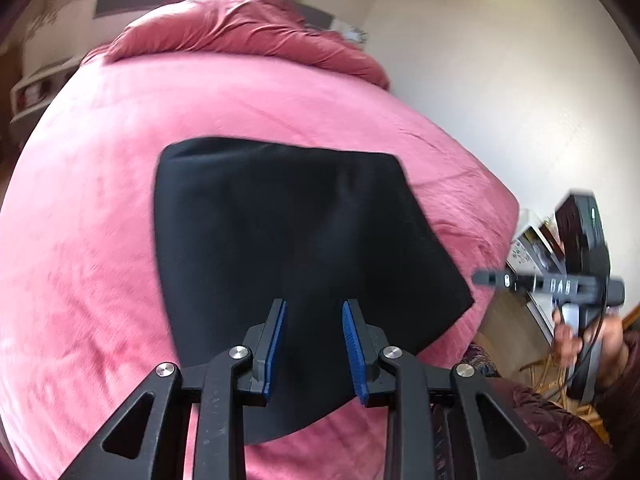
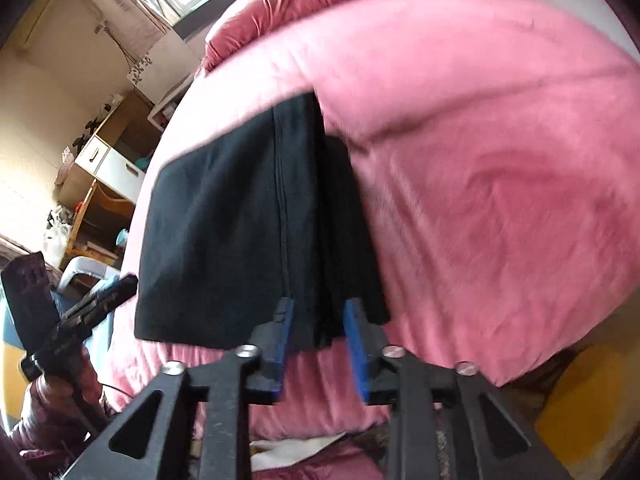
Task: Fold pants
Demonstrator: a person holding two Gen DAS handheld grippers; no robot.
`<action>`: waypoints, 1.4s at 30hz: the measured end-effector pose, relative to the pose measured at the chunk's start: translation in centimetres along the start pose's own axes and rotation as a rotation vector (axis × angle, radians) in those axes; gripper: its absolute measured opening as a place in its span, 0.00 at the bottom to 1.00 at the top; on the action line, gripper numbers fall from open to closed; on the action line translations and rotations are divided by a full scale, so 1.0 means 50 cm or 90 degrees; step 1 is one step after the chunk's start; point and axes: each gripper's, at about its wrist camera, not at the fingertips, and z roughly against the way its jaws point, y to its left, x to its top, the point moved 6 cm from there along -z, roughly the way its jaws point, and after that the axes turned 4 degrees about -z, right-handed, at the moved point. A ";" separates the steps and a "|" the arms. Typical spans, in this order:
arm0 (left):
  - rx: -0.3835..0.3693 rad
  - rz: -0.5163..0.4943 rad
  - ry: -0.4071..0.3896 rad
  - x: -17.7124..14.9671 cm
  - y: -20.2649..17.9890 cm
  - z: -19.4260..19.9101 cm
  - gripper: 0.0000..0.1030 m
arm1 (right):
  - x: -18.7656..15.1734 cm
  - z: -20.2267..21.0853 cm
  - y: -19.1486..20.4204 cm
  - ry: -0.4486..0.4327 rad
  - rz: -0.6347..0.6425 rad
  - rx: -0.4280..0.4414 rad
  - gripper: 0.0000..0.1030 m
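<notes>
Black pants (image 1: 288, 240) lie folded into a flat, roughly square stack on a pink bedspread (image 1: 80, 240). My left gripper (image 1: 314, 308) is open and empty, hovering above the stack's near part. In the right wrist view the pants (image 2: 224, 232) show a seam and layered edges at the near right. My right gripper (image 2: 318, 306) is open and empty, its blue pads either side of that near layered corner. The right gripper also shows, blurred, in the left wrist view (image 1: 484, 279), off the bed's right edge. The left gripper shows in the right wrist view (image 2: 120, 286) at the left.
A bunched pink duvet (image 1: 248, 28) lies at the bed's far end under a window. A white wall (image 1: 500, 80) runs along the bed's right side. Wooden shelves and drawers (image 2: 104, 160) stand beyond the bed's left side. A yellow object (image 2: 580, 400) sits low right.
</notes>
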 end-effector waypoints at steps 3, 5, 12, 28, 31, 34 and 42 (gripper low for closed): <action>-0.014 -0.024 -0.005 0.010 -0.026 -0.009 0.28 | 0.050 0.013 0.023 -0.033 0.011 0.010 0.41; -0.016 -0.038 0.001 0.011 -0.040 -0.021 0.28 | 0.085 0.002 0.034 -0.042 0.009 0.011 0.41; -0.003 -0.068 0.020 0.014 -0.078 -0.068 0.28 | 0.193 -0.085 0.052 -0.037 -0.033 0.004 0.51; 0.081 -0.152 0.107 -0.035 -0.137 -0.168 0.28 | 0.158 -0.201 -0.065 0.037 -0.046 -0.128 0.10; 0.084 -0.153 0.109 -0.035 -0.139 -0.173 0.28 | 0.142 -0.199 -0.090 0.041 -0.077 -0.118 0.10; 0.087 -0.151 0.110 -0.035 -0.145 -0.179 0.28 | 0.134 -0.183 -0.090 0.027 -0.074 -0.109 0.10; 0.101 -0.154 0.110 -0.044 -0.152 -0.182 0.29 | 0.137 -0.095 -0.024 -0.028 -0.034 -0.020 0.28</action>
